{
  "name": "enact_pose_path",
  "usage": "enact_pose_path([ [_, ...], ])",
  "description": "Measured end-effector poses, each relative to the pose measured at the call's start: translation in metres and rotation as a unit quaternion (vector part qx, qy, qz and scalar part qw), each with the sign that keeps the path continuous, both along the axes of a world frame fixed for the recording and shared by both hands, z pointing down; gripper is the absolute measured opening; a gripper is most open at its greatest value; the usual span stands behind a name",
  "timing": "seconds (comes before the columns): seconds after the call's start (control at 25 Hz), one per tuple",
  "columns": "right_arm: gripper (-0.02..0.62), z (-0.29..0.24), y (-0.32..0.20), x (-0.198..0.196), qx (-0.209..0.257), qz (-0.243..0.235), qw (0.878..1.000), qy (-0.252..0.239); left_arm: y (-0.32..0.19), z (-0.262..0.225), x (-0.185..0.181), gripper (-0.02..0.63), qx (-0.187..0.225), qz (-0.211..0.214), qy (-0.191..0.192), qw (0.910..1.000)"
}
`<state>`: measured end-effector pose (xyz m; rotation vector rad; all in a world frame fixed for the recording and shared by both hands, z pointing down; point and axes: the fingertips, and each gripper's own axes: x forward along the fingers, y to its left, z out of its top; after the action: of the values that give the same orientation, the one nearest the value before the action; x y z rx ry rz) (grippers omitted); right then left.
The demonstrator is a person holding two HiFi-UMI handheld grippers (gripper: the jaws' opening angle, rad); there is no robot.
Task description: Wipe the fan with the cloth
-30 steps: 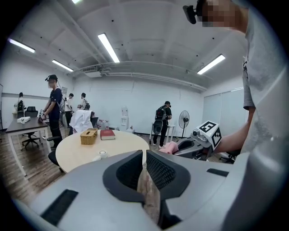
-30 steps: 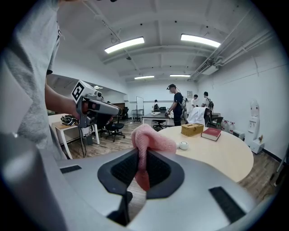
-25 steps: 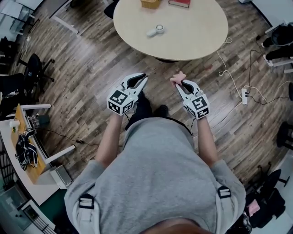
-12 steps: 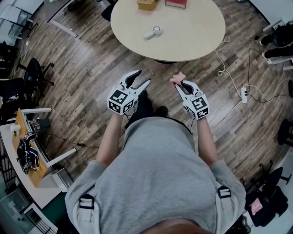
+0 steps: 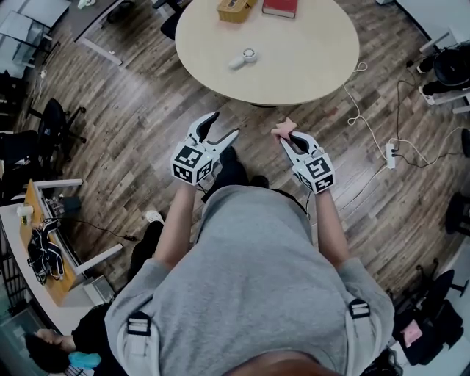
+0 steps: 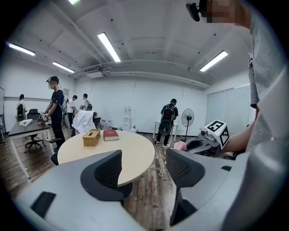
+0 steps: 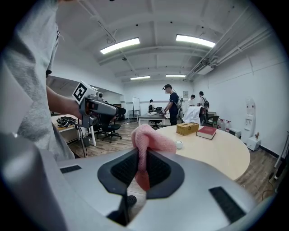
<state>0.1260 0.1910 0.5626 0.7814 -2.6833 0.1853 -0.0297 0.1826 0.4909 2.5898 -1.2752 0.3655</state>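
1. Currently, the left gripper (image 5: 224, 125) is hovering just left of centre in the head view. Its jaws have just been opening and are standing wide apart. Nothing is sitting between them; its own view is showing only wood floor and the table's edge through the gap.
2. The right gripper (image 5: 291, 138) is hovering just right of centre and is clenching a pink cloth (image 5: 282, 128). In the right gripper view the cloth (image 7: 151, 140) is bulging up above the closed pads.
3. The small white handheld fan (image 5: 242, 57) is lying on the round beige table (image 5: 316, 59) in the upper middle of the head view. It is resting well apart from both grippers and is touching neither.
4. A wicker tissue box (image 5: 233, 9) and a red book (image 5: 280, 6) are sitting side by side at the table's far edge, along the top of the frame.
5. A white power strip (image 5: 391, 154) with its cable is lying on the floor at the right.
6. Several people are standing in the far part of the room in both gripper views.
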Motion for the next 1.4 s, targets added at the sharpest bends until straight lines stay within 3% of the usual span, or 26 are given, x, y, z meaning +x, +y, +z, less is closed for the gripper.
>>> enact_pose_path([
  [0.36,0.041,0.005,-0.026,-0.005,-0.007,0.004,1.000,0.003,-0.032,0.006,-0.005,0.313,-0.008,0.005,0.006,0.9999],
  [1.4,0.041,0.008,-0.192,-0.050,-0.021,0.047,0.998,0.041,-0.223,0.025,-0.049,0.314,-0.034,0.056,0.025,0.9975],
])
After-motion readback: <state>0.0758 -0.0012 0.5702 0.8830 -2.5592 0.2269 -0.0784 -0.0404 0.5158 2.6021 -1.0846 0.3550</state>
